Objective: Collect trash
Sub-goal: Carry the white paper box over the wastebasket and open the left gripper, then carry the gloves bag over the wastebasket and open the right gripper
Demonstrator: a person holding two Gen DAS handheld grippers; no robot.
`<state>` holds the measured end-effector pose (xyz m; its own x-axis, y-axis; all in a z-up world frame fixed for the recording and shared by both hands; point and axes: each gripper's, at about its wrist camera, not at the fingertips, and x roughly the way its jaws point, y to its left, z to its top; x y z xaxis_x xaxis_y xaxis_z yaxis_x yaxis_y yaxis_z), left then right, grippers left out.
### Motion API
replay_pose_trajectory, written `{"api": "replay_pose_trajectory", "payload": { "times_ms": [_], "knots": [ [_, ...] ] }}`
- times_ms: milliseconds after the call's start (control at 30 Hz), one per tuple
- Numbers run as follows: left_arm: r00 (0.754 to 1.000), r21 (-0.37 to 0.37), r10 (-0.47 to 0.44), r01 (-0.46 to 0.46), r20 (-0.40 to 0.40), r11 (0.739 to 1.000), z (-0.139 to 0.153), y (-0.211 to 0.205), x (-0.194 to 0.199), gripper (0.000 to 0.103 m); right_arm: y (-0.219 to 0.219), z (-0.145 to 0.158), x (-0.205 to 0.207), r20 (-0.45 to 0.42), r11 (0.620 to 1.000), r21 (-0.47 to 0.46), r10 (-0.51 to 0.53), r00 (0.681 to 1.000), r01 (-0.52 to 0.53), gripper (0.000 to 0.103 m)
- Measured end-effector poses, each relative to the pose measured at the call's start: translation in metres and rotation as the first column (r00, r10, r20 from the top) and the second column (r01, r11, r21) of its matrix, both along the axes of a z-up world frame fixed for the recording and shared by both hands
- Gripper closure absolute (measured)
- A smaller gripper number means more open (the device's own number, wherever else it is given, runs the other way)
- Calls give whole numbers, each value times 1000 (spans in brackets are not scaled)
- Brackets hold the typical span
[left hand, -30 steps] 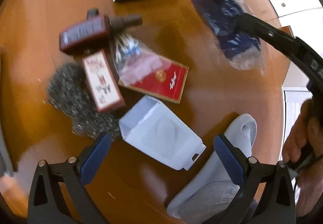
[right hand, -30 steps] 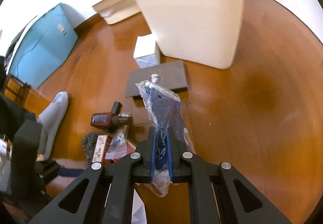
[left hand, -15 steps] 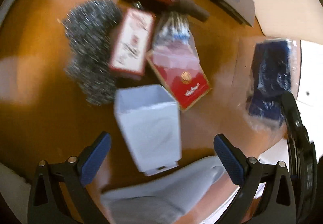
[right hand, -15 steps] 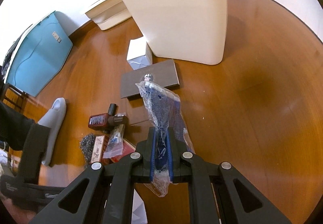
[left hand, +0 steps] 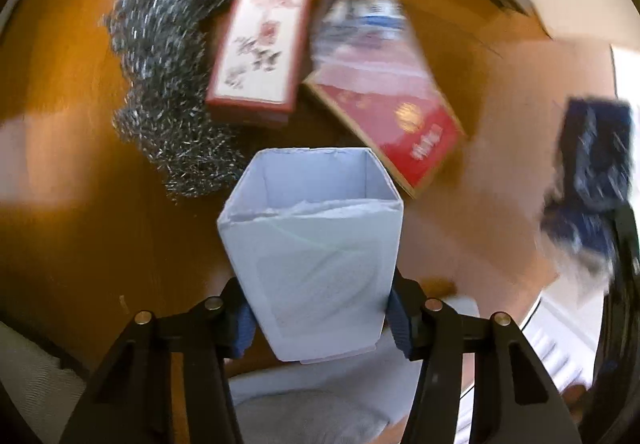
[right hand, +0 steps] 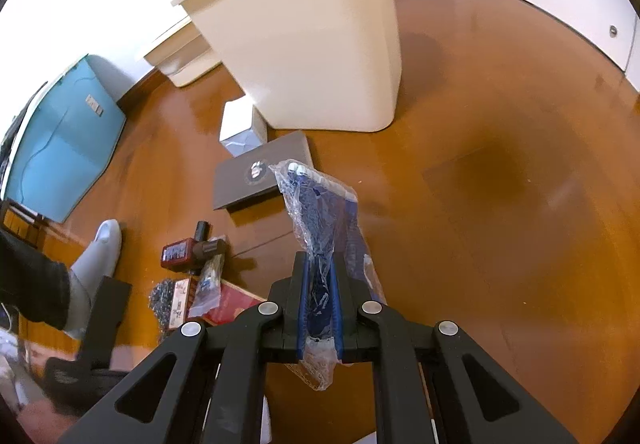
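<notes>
left gripper (left hand: 320, 320): jaws just closing on open white paper carton (left hand: 312, 244) | right gripper (right hand: 320, 304): clamping blue plastic-wrapped packet (right hand: 320, 219)

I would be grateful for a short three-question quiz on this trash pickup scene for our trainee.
1. True or false: the right gripper is shut on the blue item in clear wrap.
2. What sits between the left gripper's fingers? A) steel wool B) white paper box C) red flat box
3. Fill in: the cream bin stands on the ____ floor.

Key: 1 true; 2 B; 3 wooden.
</notes>
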<state>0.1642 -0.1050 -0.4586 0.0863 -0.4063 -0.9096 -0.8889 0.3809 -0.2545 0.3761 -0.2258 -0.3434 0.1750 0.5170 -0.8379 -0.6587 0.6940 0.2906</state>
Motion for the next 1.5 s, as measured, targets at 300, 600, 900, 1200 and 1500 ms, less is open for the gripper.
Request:
{"api": "replay_pose_trajectory", "payload": {
  "times_ms": [300,600,900,1200,1500],
  "knots": [
    [922,142,-242,207,303,968,135,28,63,51,-15,19,14,52,997,22,-78,996,77,93],
    [633,434,-453,199,628,879,283,98,192,51,-27,16,22,47,990,3,-144,989,144,93],
    [752,537,-470,184,462,823,227,168,346,50,-27,16,16,29,988,-3,-153,988,154,93],
    [843,388,-347,183,411,903,171,182,358,24,-25,17,15,29,988,-16,-152,988,153,93],
    [774,440,-362,120,520,890,234,185,291,23,-34,55,35,123,976,39,-216,969,213,93]
  ]
}}
